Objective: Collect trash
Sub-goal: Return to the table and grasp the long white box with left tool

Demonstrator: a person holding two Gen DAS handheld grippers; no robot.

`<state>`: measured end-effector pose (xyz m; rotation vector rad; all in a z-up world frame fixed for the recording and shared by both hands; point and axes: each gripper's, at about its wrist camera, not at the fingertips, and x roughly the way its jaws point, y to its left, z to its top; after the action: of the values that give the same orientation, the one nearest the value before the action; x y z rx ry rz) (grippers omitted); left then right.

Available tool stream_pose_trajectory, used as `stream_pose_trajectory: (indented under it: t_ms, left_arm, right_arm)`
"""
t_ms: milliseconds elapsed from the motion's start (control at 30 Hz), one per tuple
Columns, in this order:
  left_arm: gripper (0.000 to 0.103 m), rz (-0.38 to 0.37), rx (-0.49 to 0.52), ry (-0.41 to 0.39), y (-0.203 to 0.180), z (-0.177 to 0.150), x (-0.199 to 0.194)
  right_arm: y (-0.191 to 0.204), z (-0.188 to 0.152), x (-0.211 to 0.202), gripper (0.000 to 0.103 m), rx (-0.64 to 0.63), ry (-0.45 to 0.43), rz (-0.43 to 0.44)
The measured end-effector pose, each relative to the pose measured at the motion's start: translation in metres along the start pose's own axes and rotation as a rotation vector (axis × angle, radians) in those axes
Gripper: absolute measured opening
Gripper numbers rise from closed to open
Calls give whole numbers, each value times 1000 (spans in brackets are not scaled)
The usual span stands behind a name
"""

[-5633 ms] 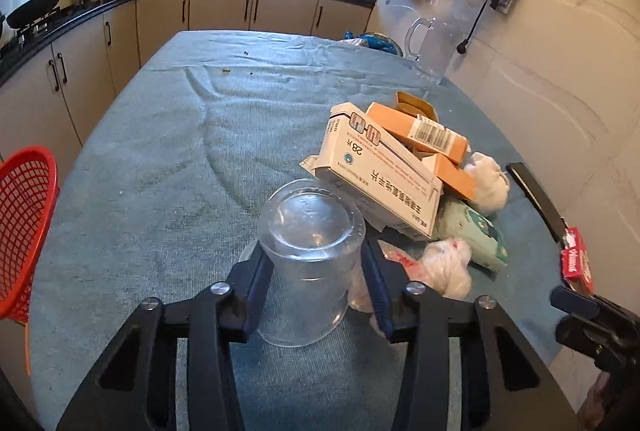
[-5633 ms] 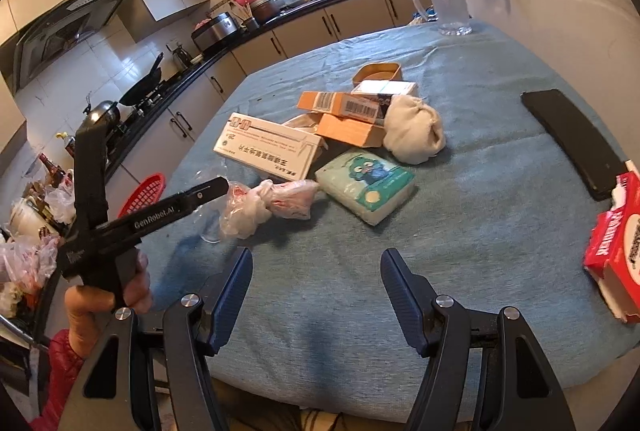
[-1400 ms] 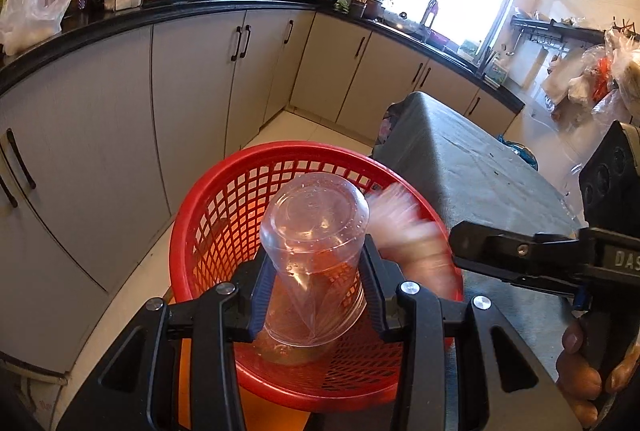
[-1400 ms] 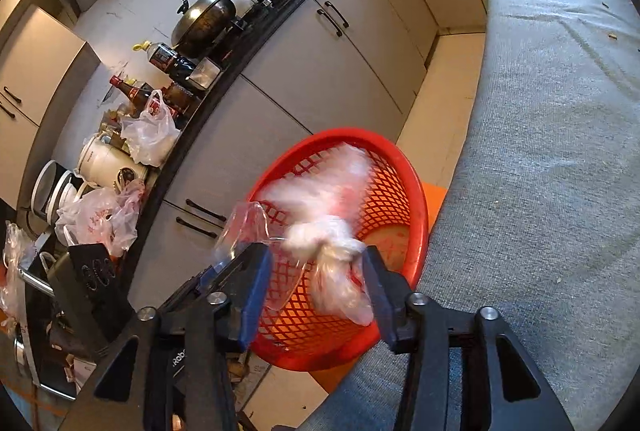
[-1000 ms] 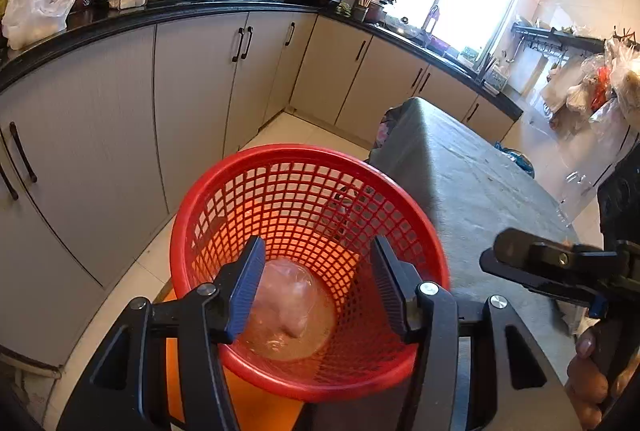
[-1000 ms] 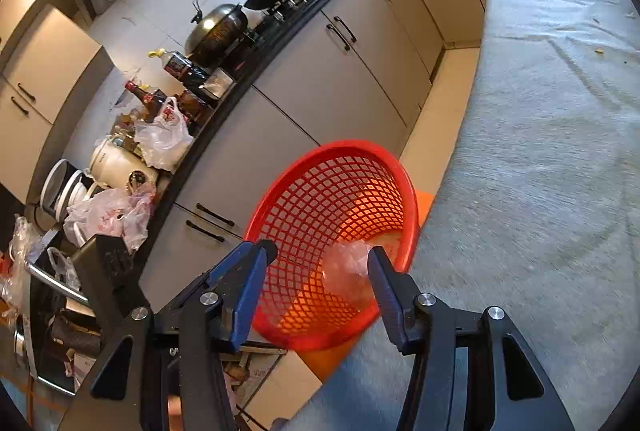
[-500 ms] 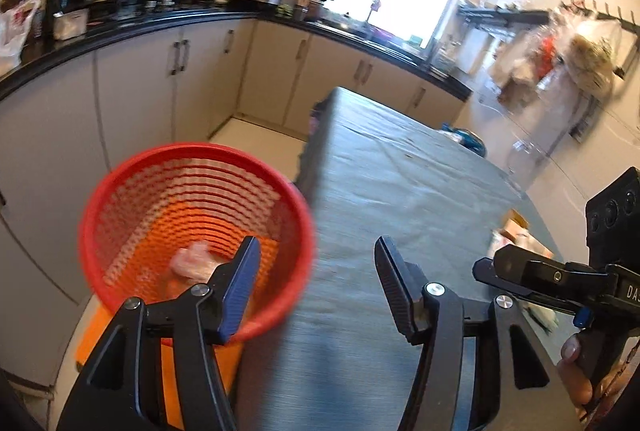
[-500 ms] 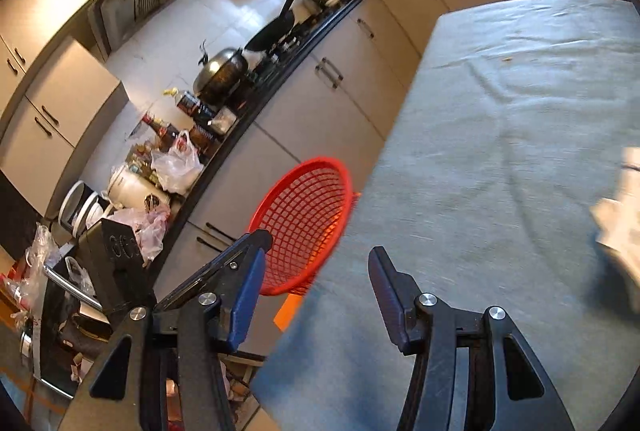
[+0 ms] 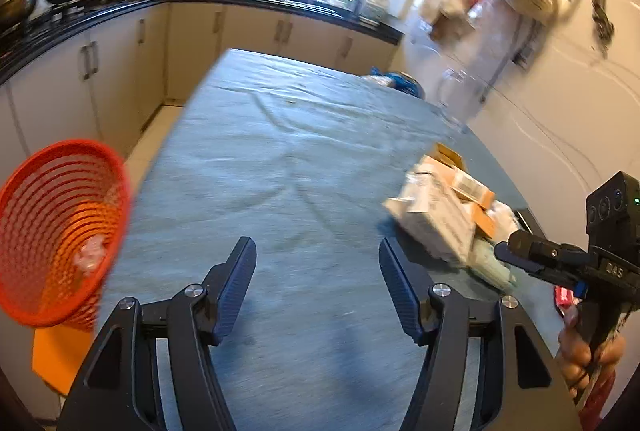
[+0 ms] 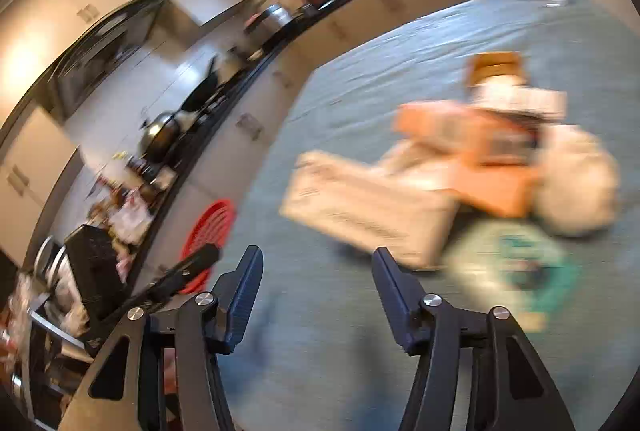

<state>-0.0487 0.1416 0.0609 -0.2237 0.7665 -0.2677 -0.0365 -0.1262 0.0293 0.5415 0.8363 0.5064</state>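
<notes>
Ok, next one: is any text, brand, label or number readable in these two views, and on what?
"DAS": on the body of the right gripper, in the left wrist view; the letters may carry on out of sight.
White carton: the print is too blurred to read.
Orange box: it has a barcode label, but the digits are unreadable.
Red packet: too blurred to read.
Right wrist view: motion blur throughout, so nothing is readable.
</notes>
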Motion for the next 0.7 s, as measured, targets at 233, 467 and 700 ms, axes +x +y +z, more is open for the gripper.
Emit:
stream_pose_trajectory:
  t_ms: [233,467,700]
  left_arm:
    - [70,-123,-63,97,-19,21,52]
    - [70,-219,-148,142,-24,32,85]
    - [38,-254,-92,141,-50,32,86]
  right_arm:
    - [-51,9,-37,63,85,-72,-90]
    - [-78,11,-40,63,112,-69,-106]
    - [-92,9,-32,63,129,-48,-102]
